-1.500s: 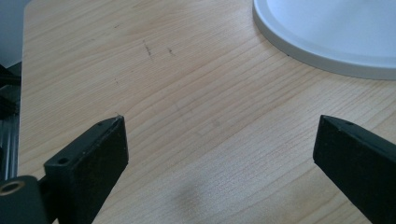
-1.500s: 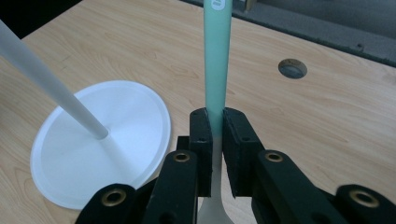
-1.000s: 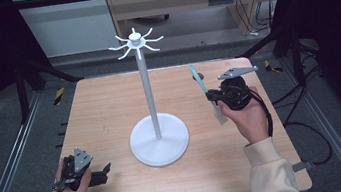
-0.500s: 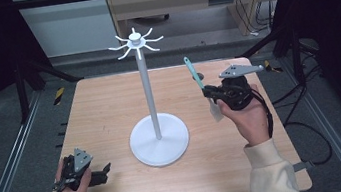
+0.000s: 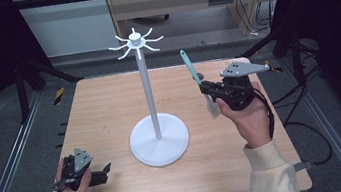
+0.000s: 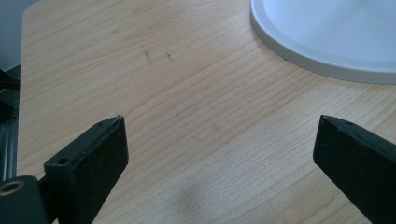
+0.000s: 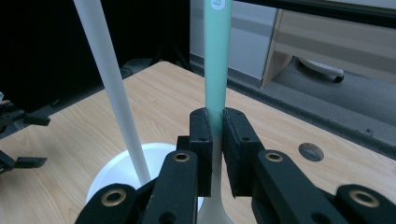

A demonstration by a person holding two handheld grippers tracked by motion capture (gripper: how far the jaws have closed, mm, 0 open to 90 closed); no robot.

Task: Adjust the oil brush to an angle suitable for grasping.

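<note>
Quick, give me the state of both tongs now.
Left tongs: open, empty, low over the table.
Right tongs: shut on the spatula, handle up.

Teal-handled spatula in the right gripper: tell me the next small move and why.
Probably lift it higher and carry it toward the white hook rack on its tall white pole. The right gripper is shut on the teal-handled spatula, handle end up, but in the high view that end sits below and right of the hooks. The left gripper rests open on the wooden table.
</note>
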